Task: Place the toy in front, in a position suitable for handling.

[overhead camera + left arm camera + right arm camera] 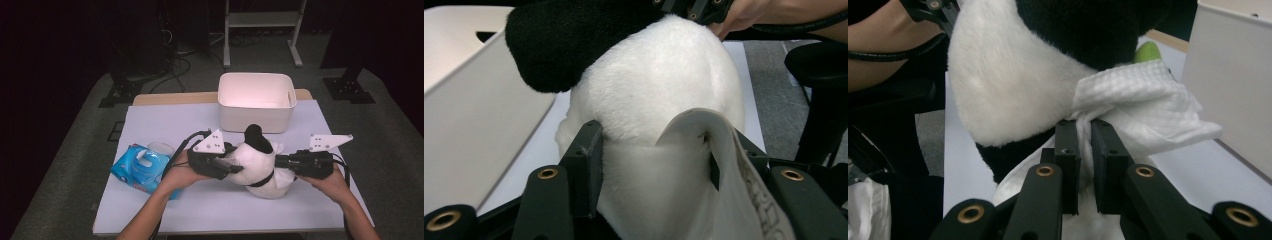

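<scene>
toy: plush panda (258,162), near worktop's front edge, soft, light | left gripper (223,166): half-closed on its body | right gripper (1084,131): pinched tight on wipe (1143,102) | grip: squeezable body

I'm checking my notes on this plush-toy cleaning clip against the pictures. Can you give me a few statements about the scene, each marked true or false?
1. The right gripper pinches a white wipe against the plush toy. True.
2. The left gripper is clear of the toy. False: its jaws clamp the white fur.
3. The white bin stands behind the toy. True.
4. The blue wipes pack lies inside the bin. False: it lies on the table, by the left forearm.
</scene>
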Motion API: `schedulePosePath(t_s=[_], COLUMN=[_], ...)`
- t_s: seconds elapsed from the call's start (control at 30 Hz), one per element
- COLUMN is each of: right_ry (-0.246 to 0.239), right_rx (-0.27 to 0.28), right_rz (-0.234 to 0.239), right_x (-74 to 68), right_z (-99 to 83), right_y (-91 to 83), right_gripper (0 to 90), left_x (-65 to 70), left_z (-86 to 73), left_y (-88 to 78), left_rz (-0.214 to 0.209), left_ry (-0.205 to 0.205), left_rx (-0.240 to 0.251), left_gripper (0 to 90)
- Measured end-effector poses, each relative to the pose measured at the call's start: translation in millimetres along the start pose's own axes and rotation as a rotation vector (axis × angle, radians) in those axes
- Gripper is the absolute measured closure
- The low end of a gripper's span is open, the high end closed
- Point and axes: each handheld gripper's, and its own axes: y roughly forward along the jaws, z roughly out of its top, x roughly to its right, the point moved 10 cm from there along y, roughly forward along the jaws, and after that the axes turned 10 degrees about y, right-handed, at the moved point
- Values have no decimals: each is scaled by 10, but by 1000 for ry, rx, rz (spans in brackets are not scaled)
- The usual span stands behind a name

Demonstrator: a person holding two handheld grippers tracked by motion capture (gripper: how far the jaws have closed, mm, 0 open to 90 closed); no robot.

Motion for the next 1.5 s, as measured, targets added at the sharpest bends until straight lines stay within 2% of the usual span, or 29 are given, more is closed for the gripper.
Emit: schedulePosePath(t_s=[0.1,0.23,0.37,0.47,0.57,0.6,0.63,0.73,0.77,0.87,0.97,1.03,1.13,1.23,1.37,1.5], right_ry=[4,18,15,18,21,24,26,31,30,32,38,42,41,39,43,55], right_rx=[-21,-16,-13,-16,-15,-17,-15,-14,-15,-12,-7,-4,2,0,6,36], right_rz=[-20,-27,-23,-19,-21,-28,-28,-23,-24,-25,-26,-26,-22,-20,-13,6], right_x=[36,56,60,49,51,57,57,56,56,58,67,68,67,59,45,27], right_z=[-92,-164,-182,-208,-225,-248,-255,-277,-282,-295,-319,-334,-345,-346,-341,-309], right_y=[-37,-88,-103,-118,-139,-173,-183,-207,-211,-221,-242,-259,-270,-266,-259,-255], right_gripper=[823,823,823,823,823,823,823,823,823,823,823,823,823,824,824,823], left_x=[-2,-10,3,1,-4,-3,7,26,49,61,53,58,85,122,133,99], left_z=[6,56,62,10,-68,-123,-194,-280,-327,-345,-335,-387,-440,-475,-430,-320], left_y=[21,16,-17,-67,-103,-131,-151,-124,-80,-15,-23,-10,62,193,283,215], left_rz=[-2,-6,-21,-24,-10,-3,-7,-19,-37,-48,-55,-58,-80,-103,-116,-102], left_ry=[-14,-7,-9,-26,-38,-41,-62,-80,-95,-106,-128,-125,-153,-163,-160,-142], left_rx=[8,-7,-5,4,-15,-23,-18,-30,-24,-11,13,-13,-12,-22,11,38], left_gripper=[402,333,324,322,298,299,299,295,293,274,271,271,270,250,243,249])
